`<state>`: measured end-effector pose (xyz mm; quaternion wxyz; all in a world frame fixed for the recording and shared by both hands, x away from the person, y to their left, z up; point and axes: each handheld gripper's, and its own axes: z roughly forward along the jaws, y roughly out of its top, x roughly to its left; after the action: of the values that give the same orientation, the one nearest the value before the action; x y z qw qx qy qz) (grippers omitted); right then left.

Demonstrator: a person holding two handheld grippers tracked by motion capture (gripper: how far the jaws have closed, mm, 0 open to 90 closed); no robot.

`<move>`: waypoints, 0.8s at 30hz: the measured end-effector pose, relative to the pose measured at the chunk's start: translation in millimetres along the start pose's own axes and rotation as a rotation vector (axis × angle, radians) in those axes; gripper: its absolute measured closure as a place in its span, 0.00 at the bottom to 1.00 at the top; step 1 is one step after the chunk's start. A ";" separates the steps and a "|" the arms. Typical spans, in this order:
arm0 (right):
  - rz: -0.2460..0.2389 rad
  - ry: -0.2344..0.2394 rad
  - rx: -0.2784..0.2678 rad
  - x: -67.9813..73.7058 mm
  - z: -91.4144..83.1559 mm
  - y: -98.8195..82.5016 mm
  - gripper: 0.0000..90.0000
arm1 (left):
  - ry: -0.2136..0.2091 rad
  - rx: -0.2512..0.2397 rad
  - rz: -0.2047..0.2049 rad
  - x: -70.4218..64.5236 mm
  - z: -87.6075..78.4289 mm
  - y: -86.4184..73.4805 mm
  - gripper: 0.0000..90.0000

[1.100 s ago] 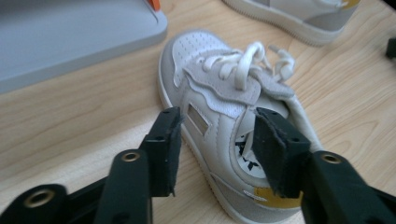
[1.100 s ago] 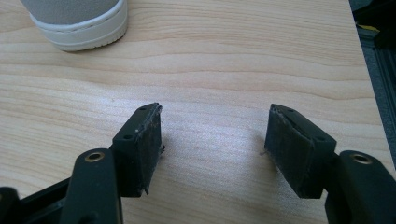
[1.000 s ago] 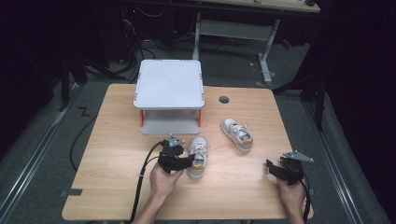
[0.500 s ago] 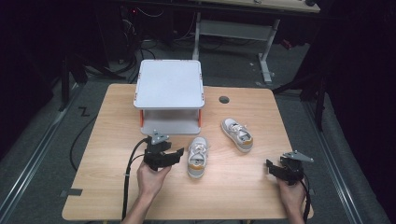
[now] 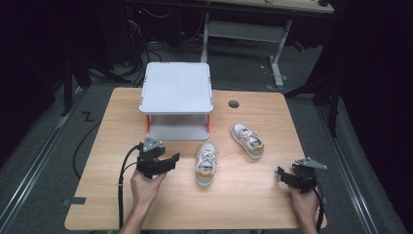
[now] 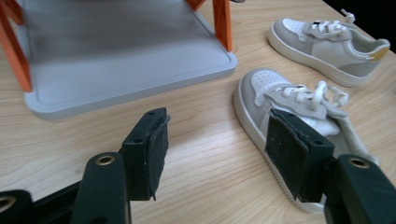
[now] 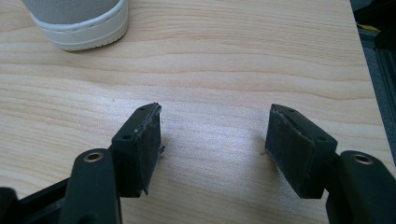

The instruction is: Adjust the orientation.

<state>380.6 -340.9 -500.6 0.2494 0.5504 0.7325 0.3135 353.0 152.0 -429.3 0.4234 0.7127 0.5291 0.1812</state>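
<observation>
Shoe nearest the left gripper point(image 5: 171, 161) is the job here. L jaws stand wide apart w/ nothing between them, hovering just left of that near shoe point(image 5: 205, 163); in the left gripper view the near shoe point(image 6: 299, 126) sits past the right-hand jaw, partly hidden behind it, toe pointing toward the rack. Left gripper point(image 6: 219, 144) has bare wood in its gap, no contact w/ the shoe as far as I can tell.

Taking the near shoe as landmark: it lies on its sole on the table point(image 5: 253, 195), grey-white w/ white laces and a yellow-orange patch at the heel. Rack point(image 5: 177, 100), grey w/ orange legs, is just beyond its toe and a bit left; the lower shelf point(image 6: 126, 60) of the rack is close to the toe but apart. Second shoe point(image 5: 247, 139) lies near, to the right and farther back, angled, not touching; also upright on its sole point(image 6: 327, 42).

Right gripper point(image 5: 286, 176) is well apart to the right of the near shoe, close to the table's front-right corner, held in a hand point(image 5: 304, 202). Its jaws are spread too, empty, over bare wood point(image 7: 215, 140). A shoe end point(image 7: 79, 18) shows at top left of the right gripper view, apart from the jaws; can't tell which shoe.
</observation>
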 end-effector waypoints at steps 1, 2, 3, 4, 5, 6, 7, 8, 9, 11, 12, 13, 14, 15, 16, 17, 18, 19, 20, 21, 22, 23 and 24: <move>0.000 0.000 0.000 0.0 0.0 0.0 0.40 | 0.004 0.001 -0.002 2.3 -0.6 -1.3 0.43; 0.000 0.000 0.000 0.0 0.0 0.0 0.40 | 0.008 0.002 -0.006 4.6 -1.1 -2.7 0.43; 0.000 0.000 0.000 0.0 0.0 0.0 0.40 | 0.014 0.003 -0.009 6.7 -1.4 -4.0 0.43; 0.000 0.000 0.000 0.0 0.0 0.0 0.40 | 0.018 0.002 -0.015 8.6 -1.6 -5.5 0.43; 0.000 0.000 0.000 0.0 0.0 0.0 0.40 | 0.024 0.003 -0.016 10.6 -2.0 -7.0 0.43; 0.000 0.000 0.000 0.0 0.0 0.0 0.40 | 0.034 0.008 -0.015 15.1 -2.8 -10.5 0.43; 0.000 0.000 0.000 0.0 0.0 0.0 0.40 | 0.034 0.008 -0.015 15.1 -2.8 -10.5 0.43; 0.000 0.000 0.000 0.0 0.0 0.0 0.40 | 0.037 0.009 -0.020 17.2 -2.7 -12.3 0.43; 0.000 0.000 0.000 0.0 0.0 0.0 0.40 | 0.041 0.011 -0.023 19.3 -2.9 -14.1 0.43; 0.000 0.000 0.000 0.0 0.0 0.0 0.40 | 0.055 0.011 -0.028 23.3 -3.1 -17.5 0.43; 0.000 0.000 0.000 0.1 0.0 0.0 0.40 | 0.058 0.010 -0.037 25.5 -3.6 -19.3 0.43; -0.001 0.000 0.000 0.0 0.0 0.0 0.40 | 0.062 0.008 -0.042 28.0 -4.0 -21.0 0.43; 0.000 0.000 0.000 0.1 0.0 0.0 0.40 | 0.066 0.009 -0.047 30.3 -4.7 -22.7 0.43; 0.000 0.000 0.000 0.1 0.0 0.0 0.40 | 0.070 0.009 -0.051 32.7 -4.9 -24.4 0.43; 0.000 -0.001 0.000 0.1 0.0 0.0 0.40 | 0.074 0.008 -0.058 34.7 -4.9 -26.1 0.43; 0.000 -0.001 0.000 0.1 0.0 0.0 0.40 | 0.078 0.009 -0.061 36.9 -5.1 -27.7 0.43; 0.000 -0.001 0.000 0.1 0.0 0.0 0.40 | 0.082 0.008 -0.066 38.7 -4.9 -29.3 0.43; 0.000 -0.001 0.000 0.1 0.0 0.0 0.40 | 0.085 0.009 -0.068 40.6 -4.7 -30.8 0.43; 0.000 -0.001 0.000 0.1 0.0 0.0 0.40 | 0.090 0.008 -0.071 42.2 -4.3 -32.1 0.43; 0.000 -0.001 0.000 0.2 0.0 0.0 0.40 | 0.094 0.008 -0.077 43.6 -3.7 -33.6 0.43; 0.000 -0.001 0.000 0.2 0.0 0.0 0.40 | 0.098 0.011 -0.075 45.4 -3.2 -34.9 0.43; 0.000 -0.001 0.000 0.2 0.0 0.0 0.40 | 0.101 0.012 -0.081 46.7 -2.5 -36.4 0.43; 0.001 -0.001 0.001 0.3 0.0 0.0 0.40 | 0.105 0.014 -0.083 48.0 -1.6 -37.7 0.43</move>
<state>380.4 -340.5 -500.6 0.2495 0.5509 0.7323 0.3130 347.2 199.3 -467.5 0.3972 0.6828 0.5808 0.1970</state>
